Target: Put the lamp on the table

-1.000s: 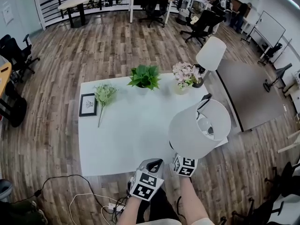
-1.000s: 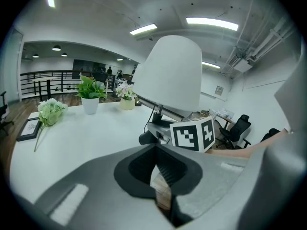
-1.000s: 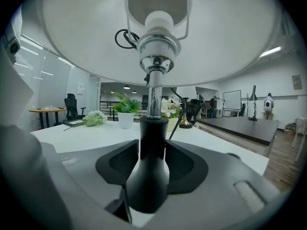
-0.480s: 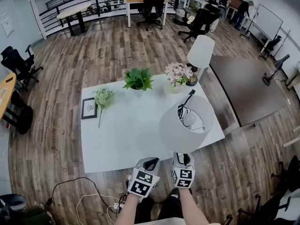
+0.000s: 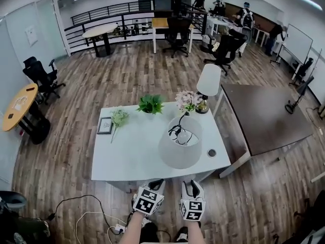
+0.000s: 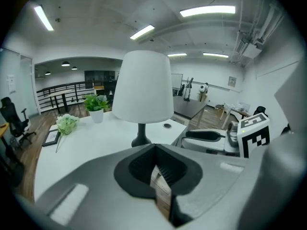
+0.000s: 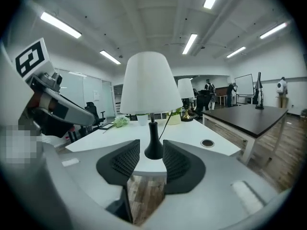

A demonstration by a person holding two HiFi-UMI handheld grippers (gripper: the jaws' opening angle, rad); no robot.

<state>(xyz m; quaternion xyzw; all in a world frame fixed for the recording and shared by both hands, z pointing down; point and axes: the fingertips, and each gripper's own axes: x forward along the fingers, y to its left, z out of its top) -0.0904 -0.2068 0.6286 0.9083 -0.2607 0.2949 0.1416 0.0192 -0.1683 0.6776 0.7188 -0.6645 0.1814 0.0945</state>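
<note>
Since a second ago the lamp (image 5: 180, 149) has left the right gripper (image 5: 192, 187) and now stands upright on the white surface (image 5: 127, 156), toward its near right part, beside a small round cable hole (image 5: 212, 153). Both grippers have pulled back past the near edge and sit low in the head view, close to the person.

From above, the head view shows only the open top of the shade, the bulb inside and a dark cord trailing toward the pink flowers (image 5: 186, 100). The gripper views show what it cannot – the dark stem and round base resting flat on the surface.

In the right gripper view the fingers (image 7: 128, 159) are spread and empty, with the lamp (image 7: 146, 83) standing well beyond them. In the left gripper view the fingers (image 6: 144, 169) are drawn together with only a thin slit of floor between them, gripping nothing – the lamp (image 6: 144, 87) stands ahead, and the right gripper (image 6: 240, 138) shows at the right.
</note>
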